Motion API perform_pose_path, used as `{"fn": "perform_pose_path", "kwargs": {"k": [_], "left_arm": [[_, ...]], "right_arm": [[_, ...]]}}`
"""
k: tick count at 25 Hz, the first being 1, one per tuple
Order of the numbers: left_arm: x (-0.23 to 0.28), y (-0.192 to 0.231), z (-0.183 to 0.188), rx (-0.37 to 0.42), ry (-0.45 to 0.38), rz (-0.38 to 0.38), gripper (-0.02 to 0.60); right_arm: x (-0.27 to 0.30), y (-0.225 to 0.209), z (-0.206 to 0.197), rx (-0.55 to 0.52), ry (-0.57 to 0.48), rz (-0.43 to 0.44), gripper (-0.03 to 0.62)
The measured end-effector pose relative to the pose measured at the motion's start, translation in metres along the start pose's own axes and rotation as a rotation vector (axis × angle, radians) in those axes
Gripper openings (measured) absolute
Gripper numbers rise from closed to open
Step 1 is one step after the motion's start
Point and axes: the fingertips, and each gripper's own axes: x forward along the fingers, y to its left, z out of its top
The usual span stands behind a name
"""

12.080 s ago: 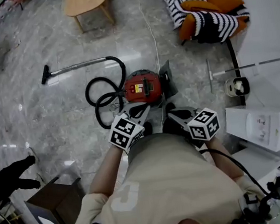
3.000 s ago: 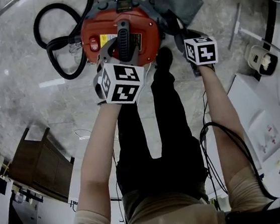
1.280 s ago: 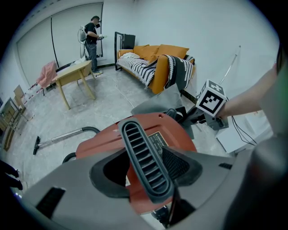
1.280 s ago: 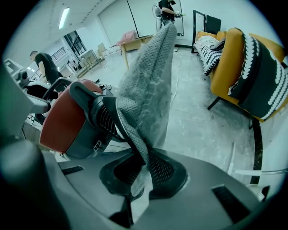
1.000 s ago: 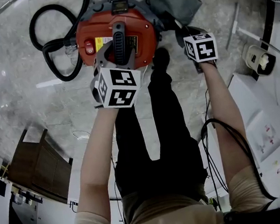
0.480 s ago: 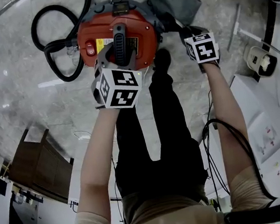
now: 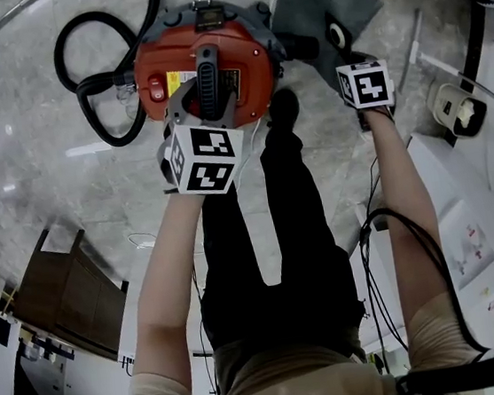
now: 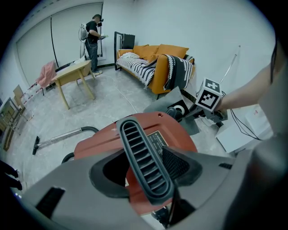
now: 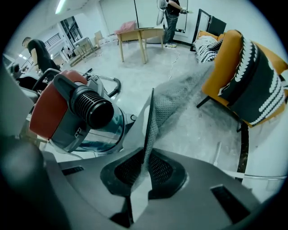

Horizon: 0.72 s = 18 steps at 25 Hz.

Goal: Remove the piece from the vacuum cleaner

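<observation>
Head view: red round vacuum cleaner (image 7: pixel 212 58) on grey marble floor (image 7: pixel 51 198), black hose (image 7: pixel 95 86) coiled at its left. Left gripper (image 7: pixel 209 105) sits over the black ribbed handle (image 7: pixel 206 76). Right gripper (image 7: pixel 354 61) is at the grey fabric dust bag (image 7: pixel 321 0), beside the vacuum.
Left gripper view: jaws clamped on handle.
Right gripper view: jaws pinch bag's edge and just closed slightly further; bag hangs apart from black ribbed inlet port (image 9: pixel 92 108).

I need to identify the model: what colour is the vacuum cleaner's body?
Red body, black handle; best in the head view.
</observation>
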Motion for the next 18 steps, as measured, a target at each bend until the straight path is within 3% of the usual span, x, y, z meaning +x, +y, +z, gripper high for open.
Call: {"fn": "perform_pose_path", "kwargs": {"k": [12,18], "left_arm": [[-0.010,0.002,-0.002,-0.039,0.036,0.007,0.221],[-0.031,0.008,0.010,-0.066,0.004,0.002,0.221]], "right_arm": [[-0.035,-0.014,-0.020,0.096,-0.014,0.016,0.025],[-0.059,-0.021,-0.037,0.123,-0.012,0.008,0.025]]}}
